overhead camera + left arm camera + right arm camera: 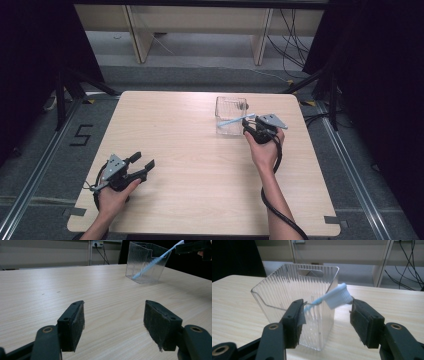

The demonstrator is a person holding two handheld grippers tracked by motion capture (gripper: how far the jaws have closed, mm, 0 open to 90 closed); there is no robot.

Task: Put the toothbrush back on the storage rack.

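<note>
Right gripper [325, 315] jaws wide, toothbrush [337, 298] between them, propped on clear bin [287, 292] rim. Left gripper [113, 325] open, empty, bare worktop [200, 150] toward 12 o'clock.

the high view looks forward and down over the whole table [200, 165]. each gripper view sits low and close, along its jaws. all three share the clear bin [230, 115] [147, 262] [299, 305].
</note>
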